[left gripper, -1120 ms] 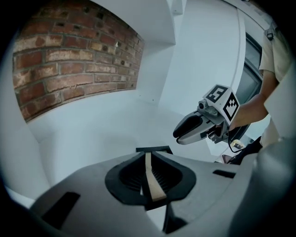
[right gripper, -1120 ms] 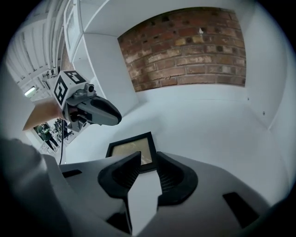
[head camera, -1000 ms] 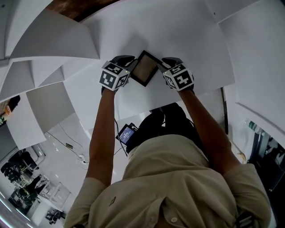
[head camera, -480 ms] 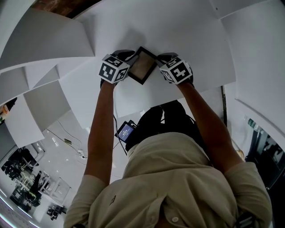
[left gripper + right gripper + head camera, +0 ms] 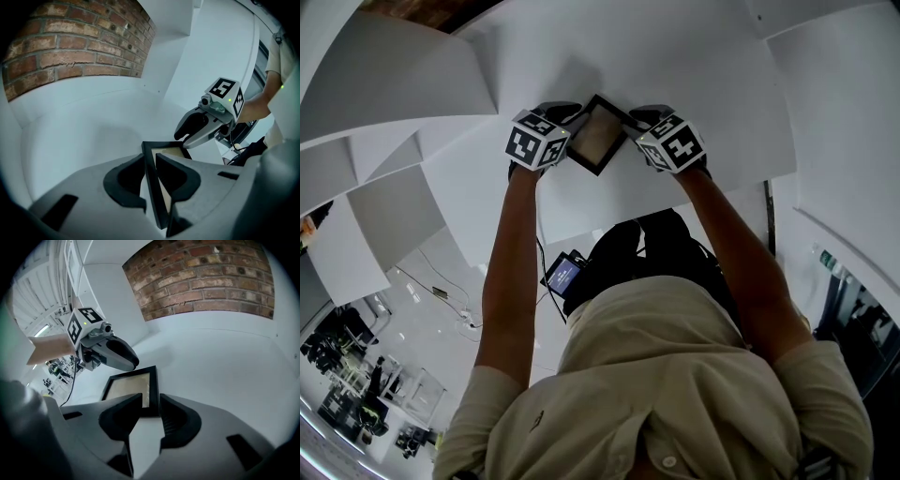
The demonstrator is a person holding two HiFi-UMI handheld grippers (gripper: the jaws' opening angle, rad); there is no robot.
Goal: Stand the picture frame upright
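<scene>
On the white counter point(image 5: 694, 75), near its far side, one picture frame point(image 5: 598, 139) is found between two tools. Both arms point(image 5: 511, 272) are stretched out forward, and both tools are pointed down at a slant toward the frame. The left tool point(image 5: 565, 120) is clamped on the frame's edge, and the thin black edge is squeezed between its jaws. The right tool point(image 5: 639, 120) is not squeezing. Its jaws have just been opening, and a corner of the frame is seen in the gap between them. One frame, two tools and two arms can be counted. A cube point(image 5: 532, 145) with black and white squares is carried on each tool, so two cubes are counted. One brick wall point(image 5: 201, 273) is seen behind the counter.
</scene>
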